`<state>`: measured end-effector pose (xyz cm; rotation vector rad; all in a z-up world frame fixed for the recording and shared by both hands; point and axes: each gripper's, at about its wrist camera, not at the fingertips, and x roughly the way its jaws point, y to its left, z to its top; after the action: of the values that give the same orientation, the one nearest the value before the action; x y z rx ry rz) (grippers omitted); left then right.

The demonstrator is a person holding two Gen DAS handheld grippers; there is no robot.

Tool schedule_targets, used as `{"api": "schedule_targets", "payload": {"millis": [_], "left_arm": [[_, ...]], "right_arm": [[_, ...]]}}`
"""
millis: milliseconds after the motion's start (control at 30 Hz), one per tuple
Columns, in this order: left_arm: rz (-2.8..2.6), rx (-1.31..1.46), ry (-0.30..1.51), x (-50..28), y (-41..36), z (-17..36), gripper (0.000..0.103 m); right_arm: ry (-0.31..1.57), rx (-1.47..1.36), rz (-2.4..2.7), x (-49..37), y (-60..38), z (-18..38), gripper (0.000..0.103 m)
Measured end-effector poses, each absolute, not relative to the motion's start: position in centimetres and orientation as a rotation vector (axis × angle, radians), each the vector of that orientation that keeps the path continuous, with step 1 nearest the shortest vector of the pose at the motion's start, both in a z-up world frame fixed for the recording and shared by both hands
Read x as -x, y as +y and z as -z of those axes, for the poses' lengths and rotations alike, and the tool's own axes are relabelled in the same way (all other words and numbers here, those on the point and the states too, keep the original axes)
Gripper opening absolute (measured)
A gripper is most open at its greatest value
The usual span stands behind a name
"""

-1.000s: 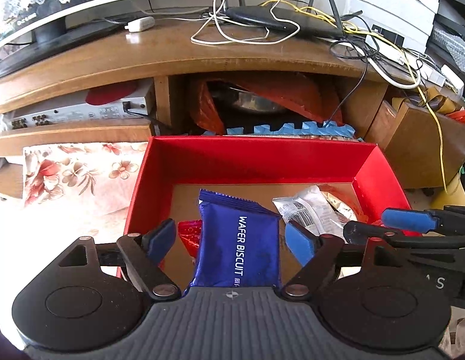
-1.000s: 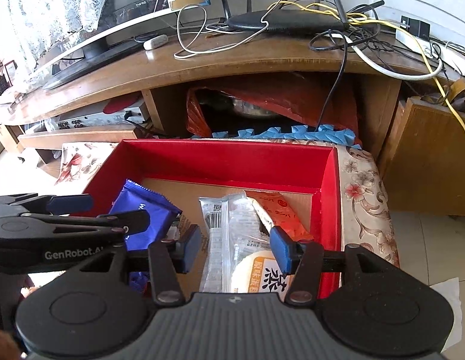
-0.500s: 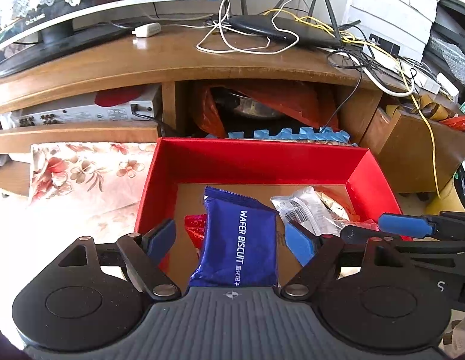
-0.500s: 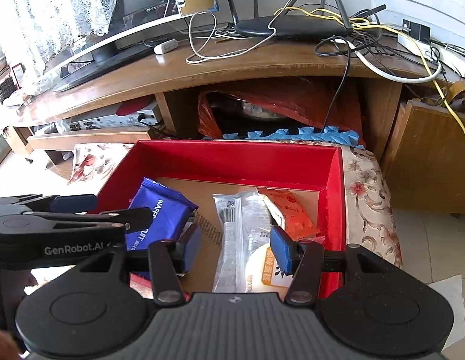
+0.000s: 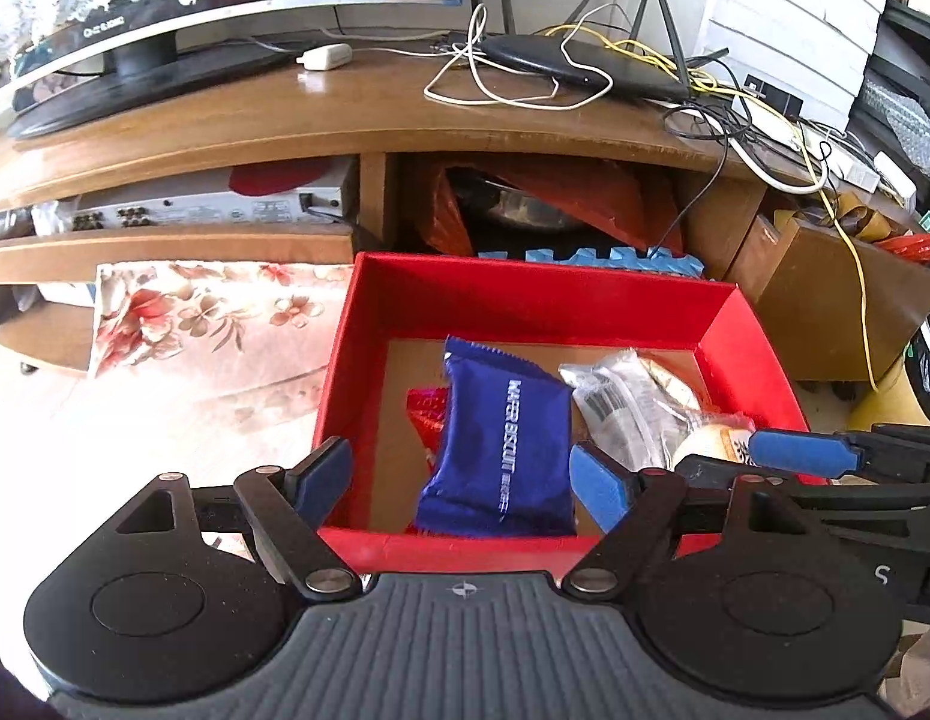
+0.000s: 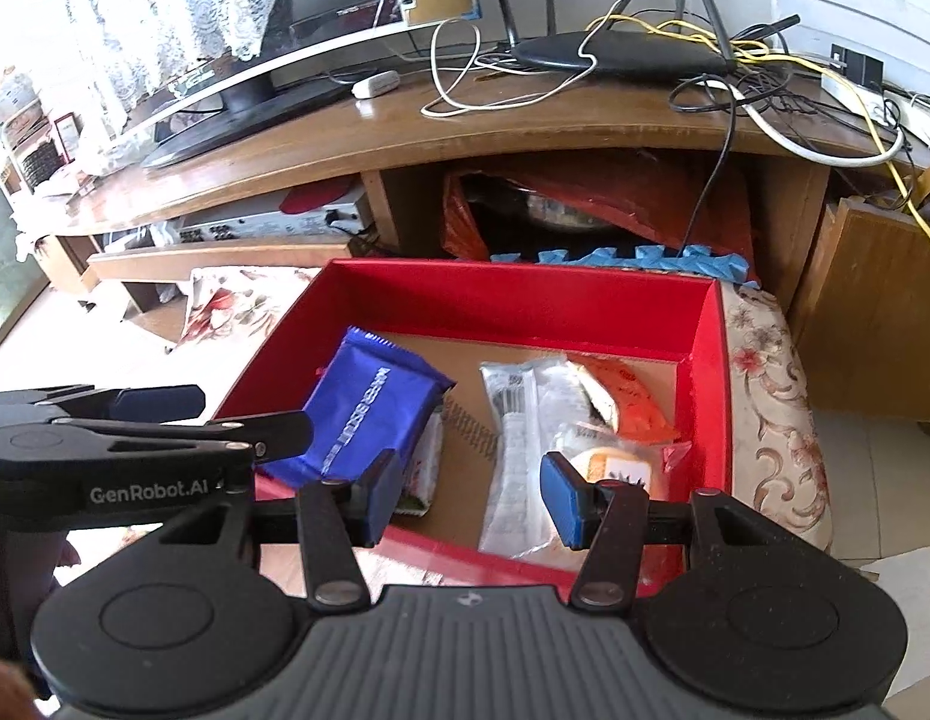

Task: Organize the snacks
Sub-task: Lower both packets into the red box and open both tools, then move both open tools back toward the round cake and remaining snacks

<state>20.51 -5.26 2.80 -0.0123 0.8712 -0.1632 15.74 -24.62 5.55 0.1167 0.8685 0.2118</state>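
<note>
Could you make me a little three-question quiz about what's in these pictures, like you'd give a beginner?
1. What colour is the box holding the snacks?
2. True or false: the left gripper is clamped on the wafer biscuit pack.
3. Which lies nearer the box's right wall: (a) the blue pack, (b) the orange packet?

Key: 1. Red. 2. False; both it and the right gripper stand open, empty. 3. b.

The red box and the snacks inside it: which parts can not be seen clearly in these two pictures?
- Small red packet: left wrist view, mostly covered by the blue wafer biscuit pack.
- Orange packet: right wrist view, partly under the clear wrapped snack.
- Red box, near wall: both views, hidden behind the gripper bodies.
- Barcode print on the clear wrapper: too small to read.
</note>
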Motion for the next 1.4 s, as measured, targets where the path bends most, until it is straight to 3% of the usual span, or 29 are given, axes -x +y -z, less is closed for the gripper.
{"api": "schedule_targets", "payload": {"millis": [933, 1000, 1133, 1400], "left_arm": [[0.130, 0.051, 1.017, -13.4, -0.3, 0.0, 0.081], [0.130, 0.060, 1.030, -13.0, 0.1, 0.3, 0.082], [0.116, 0.106, 1.031, -13.2, 1.5, 0.2, 0.091], [0.080, 0.223, 1.049, -15.2, 3.6, 0.5, 0.093]], "right_arm": [[1.021, -0.036, -0.365, -10.3, -18.8, -2.5, 0.048], [1.027, -0.031, -0.375, -10.1, -18.4, -2.3, 0.048], [1.034, -0.035, -0.393, -10.2, -17.9, -2.2, 0.058], [1.056, -0.032, -0.396, -10.4, -17.7, -1.6, 0.058]]}}
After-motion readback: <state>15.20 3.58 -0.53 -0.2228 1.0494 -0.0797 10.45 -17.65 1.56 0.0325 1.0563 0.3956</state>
